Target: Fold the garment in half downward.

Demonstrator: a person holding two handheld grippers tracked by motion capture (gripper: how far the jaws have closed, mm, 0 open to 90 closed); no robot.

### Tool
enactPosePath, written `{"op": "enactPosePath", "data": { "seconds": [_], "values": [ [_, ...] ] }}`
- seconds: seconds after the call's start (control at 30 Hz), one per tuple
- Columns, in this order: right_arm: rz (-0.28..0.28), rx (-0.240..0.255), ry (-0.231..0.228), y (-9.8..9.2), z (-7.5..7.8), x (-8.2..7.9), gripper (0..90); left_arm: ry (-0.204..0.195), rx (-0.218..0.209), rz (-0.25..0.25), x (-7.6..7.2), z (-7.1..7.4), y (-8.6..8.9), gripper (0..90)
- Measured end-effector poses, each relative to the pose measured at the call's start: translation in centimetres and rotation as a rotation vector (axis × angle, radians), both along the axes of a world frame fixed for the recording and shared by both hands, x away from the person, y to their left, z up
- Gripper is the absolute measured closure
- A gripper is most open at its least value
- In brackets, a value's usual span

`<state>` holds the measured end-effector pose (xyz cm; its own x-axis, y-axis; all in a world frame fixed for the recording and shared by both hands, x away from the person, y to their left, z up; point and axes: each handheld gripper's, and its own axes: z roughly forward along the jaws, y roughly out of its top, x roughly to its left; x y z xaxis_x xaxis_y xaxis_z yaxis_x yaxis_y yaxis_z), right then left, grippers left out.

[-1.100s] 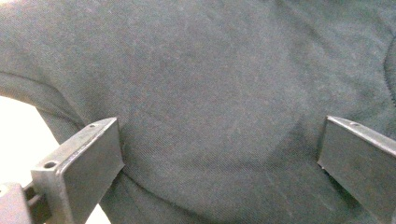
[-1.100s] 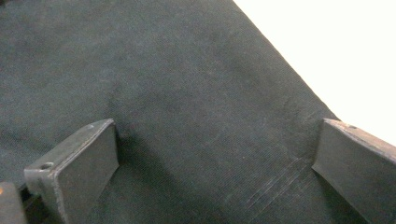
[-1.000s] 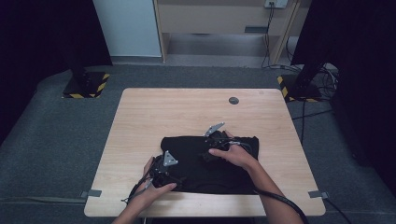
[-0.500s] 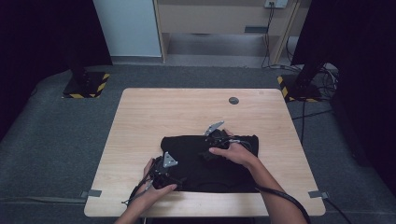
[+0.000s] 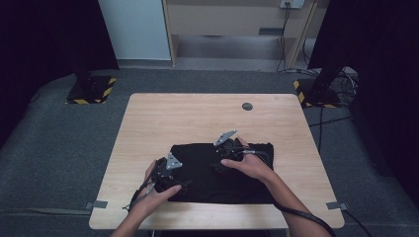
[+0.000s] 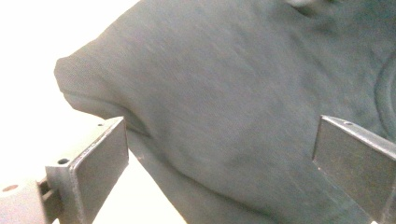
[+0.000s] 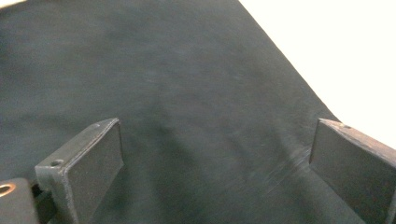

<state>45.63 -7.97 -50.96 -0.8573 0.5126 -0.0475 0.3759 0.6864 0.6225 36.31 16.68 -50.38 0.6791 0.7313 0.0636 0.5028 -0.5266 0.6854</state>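
Observation:
A black cloth (image 5: 212, 175), folded into a rough rectangle, lies flat at the front middle of the wooden table (image 5: 188, 118). My left gripper (image 5: 168, 173) is at the cloth's left edge. In the left gripper view it (image 6: 219, 135) is open, jaws wide apart over the black cloth (image 6: 224, 84), whose rounded folded corner is at the left. My right gripper (image 5: 223, 157) is over the cloth's upper middle. It (image 7: 217, 135) stands open too, with the black cloth (image 7: 163, 79) spread smooth under both jaws. Neither gripper holds anything.
A small dark round disc (image 5: 247, 106) sits on the table's far side. Bare wood surrounds the cloth on the left, right and far sides. Black stands with yellow-striped bases (image 5: 91, 89) (image 5: 316, 91) flank the table on the floor, with cables at the right.
Both hands have shifted only slightly over the cloth. The cloth keeps the same shape and place.

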Motion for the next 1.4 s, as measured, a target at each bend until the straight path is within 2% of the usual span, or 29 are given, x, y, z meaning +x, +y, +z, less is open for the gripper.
{"op": "enactPosePath", "data": {
  "seconds": [0.07, 0.17, 0.37, 0.43, 0.6, 0.77, 1.03, 1.1, 1.4],
  "values": [
    [0.007, 0.001, -0.003, 0.0, 0.5, -0.7, 3.2, -0.002, 0.014, -0.002, 0.8, 0.7, 0.4, 2.9],
    [0.02, -0.003, -0.01, -0.1, 1.1, -1.7, 3.3, 0.023, 0.011, -0.006, 2.2, 1.3, 0.8, 3.1],
    [0.038, 0.018, -0.018, 0.1, 1.8, -3.4, 3.6, 0.042, 0.06, 0.017, 4.9, 1.2, 1.2, 3.7],
    [0.036, 0.022, -0.016, 0.2, 1.9, -3.7, 3.7, 0.039, 0.085, 0.016, 5.6, 1.2, 1.1, 3.7],
    [0.052, 0.012, -0.021, 0.4, 2.2, -4.3, 3.9, 0.032, 0.108, 0.01, 6.9, 1.7, 0.8, 3.6],
    [0.056, 0.018, -0.02, 0.6, 2.4, -4.9, 4.4, 0.013, 0.104, 0.008, 8.1, 2.6, 0.5, 3.6],
    [0.073, 0.024, -0.019, 1.6, 2.5, -6.2, 5.1, 0.011, 0.099, 0.009, 10.0, 3.5, 0.2, 3.8],
    [0.081, 0.024, -0.02, 2.1, 2.4, -6.5, 5.2, 0.029, 0.082, 0.019, 10.4, 3.6, 0.2, 4.0],
    [0.131, 0.008, -0.006, 4.5, 1.9, -7.6, 5.2, 0.02, 0.097, 0.027, 11.7, 4.2, 0.1, 4.4]
  ]
}}
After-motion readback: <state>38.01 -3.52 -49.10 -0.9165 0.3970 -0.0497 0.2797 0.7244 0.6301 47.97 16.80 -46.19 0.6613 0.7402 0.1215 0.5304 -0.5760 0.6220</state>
